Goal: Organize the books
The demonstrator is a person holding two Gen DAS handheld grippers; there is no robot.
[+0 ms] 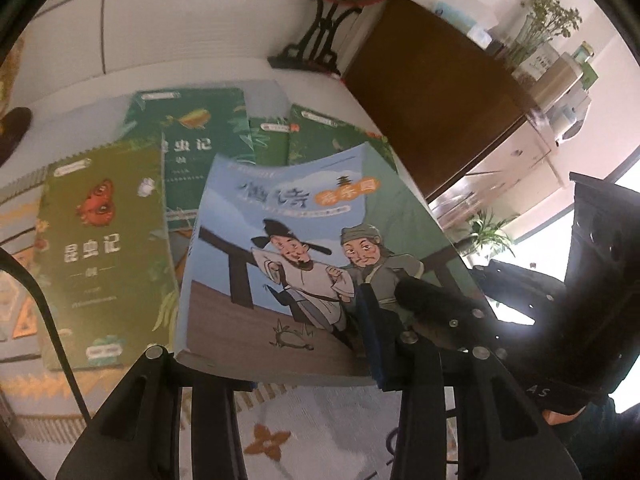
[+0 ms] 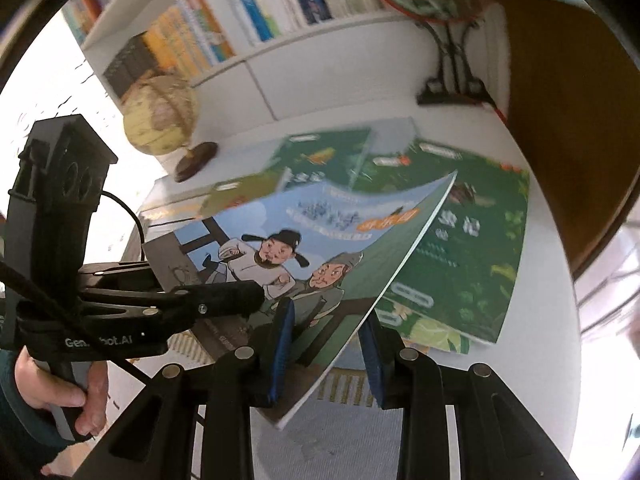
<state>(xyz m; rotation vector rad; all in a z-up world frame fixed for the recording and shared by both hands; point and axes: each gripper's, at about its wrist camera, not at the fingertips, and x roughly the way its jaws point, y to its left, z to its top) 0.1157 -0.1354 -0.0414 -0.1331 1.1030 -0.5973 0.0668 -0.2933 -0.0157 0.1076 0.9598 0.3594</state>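
Books crowd the surface [image 1: 328, 440] beyond my fingers: an olive-green insect book [image 1: 104, 256] lies ahead to the left of the left gripper [image 1: 316, 364], with darker green books [image 1: 200, 140] fanned out farther on. A fan ornament on a black stand [image 1: 320, 32] rises behind them, beside a brown panel [image 1: 432, 100]. Only my right wrist view shows the globe [image 2: 160, 116] and the shelf of upright books [image 2: 224, 28]; only my left shows the potted plants [image 1: 544, 20] far right. The blue cartoon-cover book [image 1: 304, 264] is raised, tilted, off the surface. My left fingers are clenched on its near edge. My right gripper [image 2: 326, 354] straddles the book's corner with its blue pads closed on the cover. A hand [image 2: 68, 392] grips the left handle.
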